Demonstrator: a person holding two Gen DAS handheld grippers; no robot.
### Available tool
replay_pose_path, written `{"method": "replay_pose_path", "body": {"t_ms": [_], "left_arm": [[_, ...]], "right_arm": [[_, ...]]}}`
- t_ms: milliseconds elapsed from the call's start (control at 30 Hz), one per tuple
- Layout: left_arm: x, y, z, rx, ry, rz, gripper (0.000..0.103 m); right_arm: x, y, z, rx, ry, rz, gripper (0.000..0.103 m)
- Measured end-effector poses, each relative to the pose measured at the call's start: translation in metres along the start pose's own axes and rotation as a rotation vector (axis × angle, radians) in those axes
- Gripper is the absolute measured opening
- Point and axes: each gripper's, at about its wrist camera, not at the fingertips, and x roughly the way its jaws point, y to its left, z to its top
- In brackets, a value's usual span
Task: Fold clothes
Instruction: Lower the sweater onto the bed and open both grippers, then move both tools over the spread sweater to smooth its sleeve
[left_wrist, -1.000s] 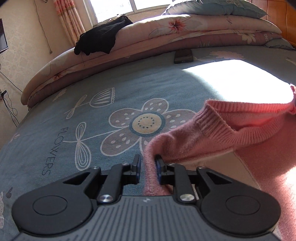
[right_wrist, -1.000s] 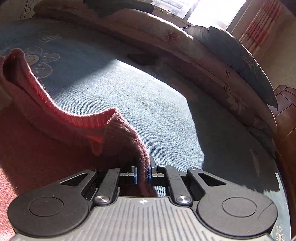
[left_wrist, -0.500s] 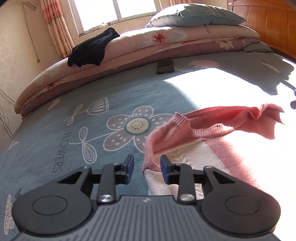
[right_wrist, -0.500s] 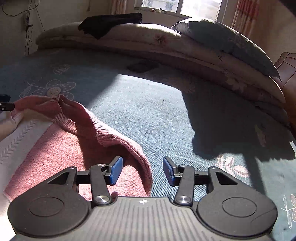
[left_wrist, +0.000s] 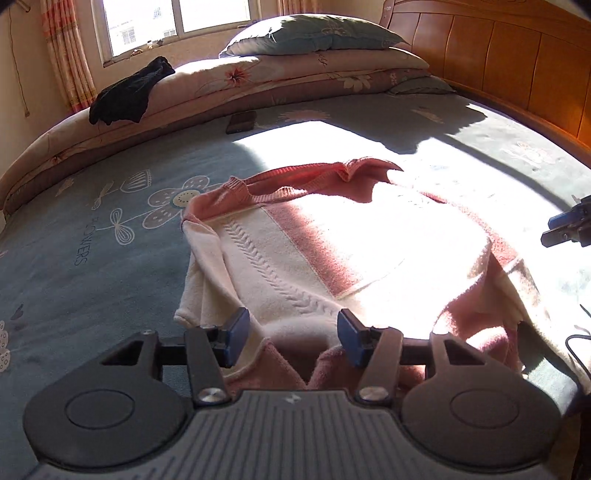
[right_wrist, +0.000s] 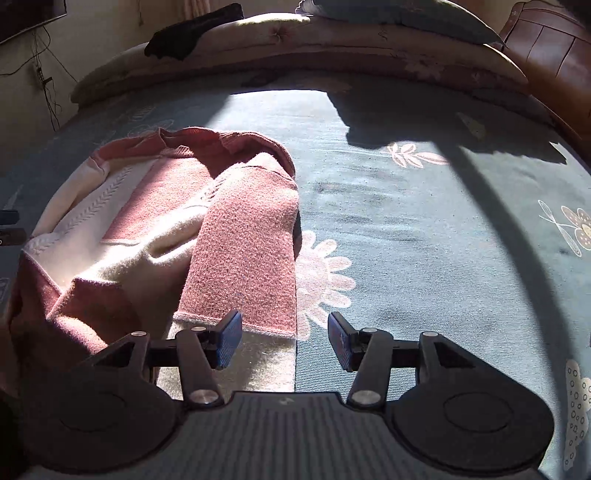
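A pink and cream knitted sweater (left_wrist: 325, 254) lies spread on a blue-grey bedspread (left_wrist: 110, 206) printed with pale flowers, partly in hard sunlight. Its ribbed pink neckline is at the far end, a cable-like stitch runs down the cream panel, and one pink sleeve (right_wrist: 251, 236) is folded flat along the garment's right edge, ending in a cream cuff. The left gripper (left_wrist: 293, 341) has just been opening; its blue padded jaws stand apart above the sweater's near hem, pressing on nothing. The right gripper (right_wrist: 284, 339) has its jaws parted too, holding nothing, one jaw over the sleeve cuff and the other over bare bedspread. At the far side, rolled floral quilts (left_wrist: 258, 81) form a long soft ridge, with a blue-green pillow (left_wrist: 314, 35) on top and a crumpled black garment (left_wrist: 129, 92) draped over the left end. A small dark flat object (left_wrist: 241, 122) lies near the quilts. A glossy wooden headboard (left_wrist: 498, 59) stands at right
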Motion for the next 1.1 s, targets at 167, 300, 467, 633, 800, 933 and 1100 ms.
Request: {"method": "replay_pose_path", "body": {"t_ms": [167,300,467,633,800,933,1100], "left_arm": [[-0.026,-0.029,-0.024,0.021,-0.016,0.028,0.065],[-0.039,-0.044,-0.040,0.006,-0.016,0.015,0.071],[-0.045,-0.064,-0.061,-0.019,-0.001,0.031,0.071],[-0.046,-0.068,-0.071,-0.088,0.011,0.113,0.071],[-0.050,-0.067,-0.077,-0.115,0.032,0.135,0.071],[-0.055,-0.067,-0.072,-0.073,0.049,0.164,0.064],[-0.051,-0.055,-0.058,-0.116,0.060,0.164,0.052]], "right_arm": [[-0.017,0.010,-0.051,0.075,-0.027,0.005,0.058],[-0.021,0.010,-0.087,0.203,-0.028,-0.010,0.058],[-0.026,0.028,-0.124,0.185,-0.003,-0.045,0.058],[-0.033,0.037,-0.130,0.155,-0.019,-0.041,0.063],[-0.028,0.044,-0.132,0.134,-0.019,-0.017,0.063],[-0.025,0.044,-0.135,0.132,-0.024,-0.003,0.064],[-0.023,0.039,-0.138,0.146,-0.041,0.021,0.066]]}}
